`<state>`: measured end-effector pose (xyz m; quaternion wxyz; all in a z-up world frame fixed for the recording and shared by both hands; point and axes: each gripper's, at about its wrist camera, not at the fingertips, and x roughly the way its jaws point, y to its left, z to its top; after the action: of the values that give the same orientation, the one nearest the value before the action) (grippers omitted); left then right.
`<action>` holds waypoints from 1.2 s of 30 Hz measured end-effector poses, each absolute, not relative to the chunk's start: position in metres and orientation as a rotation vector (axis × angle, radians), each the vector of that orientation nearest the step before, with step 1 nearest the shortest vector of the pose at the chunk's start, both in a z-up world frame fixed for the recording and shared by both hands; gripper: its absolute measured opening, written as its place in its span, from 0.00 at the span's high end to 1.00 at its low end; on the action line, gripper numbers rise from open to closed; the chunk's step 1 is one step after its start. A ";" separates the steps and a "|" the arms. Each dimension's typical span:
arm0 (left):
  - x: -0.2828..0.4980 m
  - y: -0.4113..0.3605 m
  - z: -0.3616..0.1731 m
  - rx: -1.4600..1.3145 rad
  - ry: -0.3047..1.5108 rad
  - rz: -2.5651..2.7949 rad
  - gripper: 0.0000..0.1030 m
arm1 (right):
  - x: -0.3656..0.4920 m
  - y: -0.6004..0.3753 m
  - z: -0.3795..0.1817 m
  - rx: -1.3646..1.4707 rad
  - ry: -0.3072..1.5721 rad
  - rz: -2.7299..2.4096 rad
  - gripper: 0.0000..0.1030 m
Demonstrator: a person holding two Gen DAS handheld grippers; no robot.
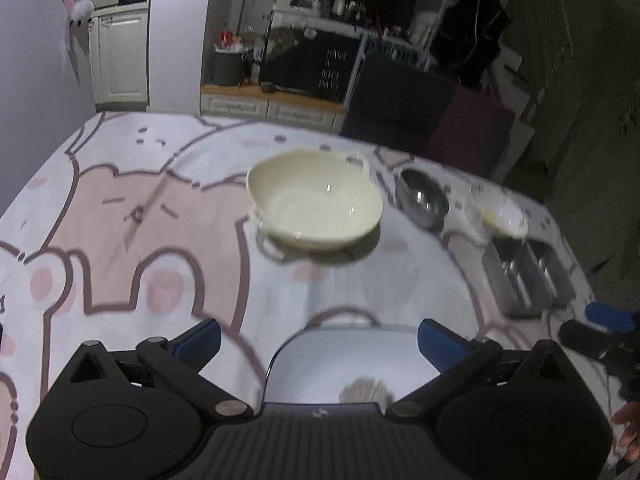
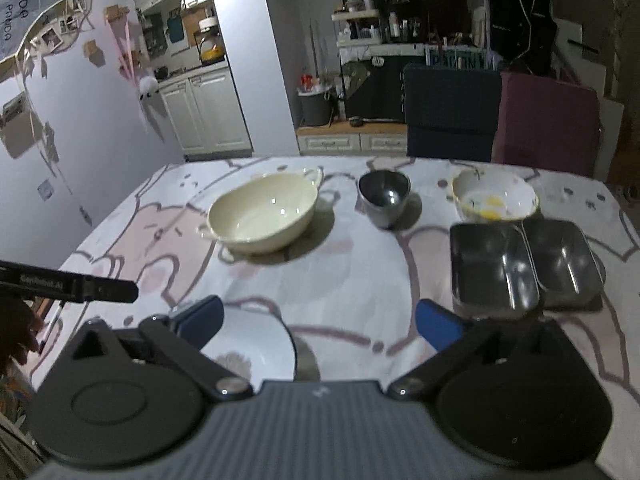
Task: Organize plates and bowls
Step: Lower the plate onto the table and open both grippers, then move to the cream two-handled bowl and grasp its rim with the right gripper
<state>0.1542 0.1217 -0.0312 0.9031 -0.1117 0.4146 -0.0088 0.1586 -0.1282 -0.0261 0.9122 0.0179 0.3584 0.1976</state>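
Observation:
A cream two-handled bowl (image 1: 316,200) (image 2: 264,210) sits mid-table. A small steel bowl (image 1: 424,198) (image 2: 385,196) and a white bowl with yellow marks (image 1: 505,216) (image 2: 494,199) stand to its right. Two steel rectangular trays (image 1: 528,276) (image 2: 494,268) lie at the right. A white plate with a dark rim (image 1: 352,364) (image 2: 256,348) lies at the near edge. My left gripper (image 1: 319,342) is open, above the plate. My right gripper (image 2: 319,320) is open and empty, right of the plate.
The table wears a pink-and-white bear cloth (image 2: 352,264). Two chairs, dark blue (image 2: 450,108) and maroon (image 2: 548,120), stand at the far edge. The other gripper shows at the right edge of the left wrist view (image 1: 600,332) and the left edge of the right wrist view (image 2: 68,286).

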 end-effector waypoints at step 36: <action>0.307 0.158 -0.074 -0.178 0.734 0.167 0.00 | 0.363 -0.069 -0.108 0.395 0.922 0.285 0.06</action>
<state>0.3070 0.1578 -0.0741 0.9262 -0.0866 0.3577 0.0815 0.3627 -0.0694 -0.1077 0.8672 0.1888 0.4402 0.1359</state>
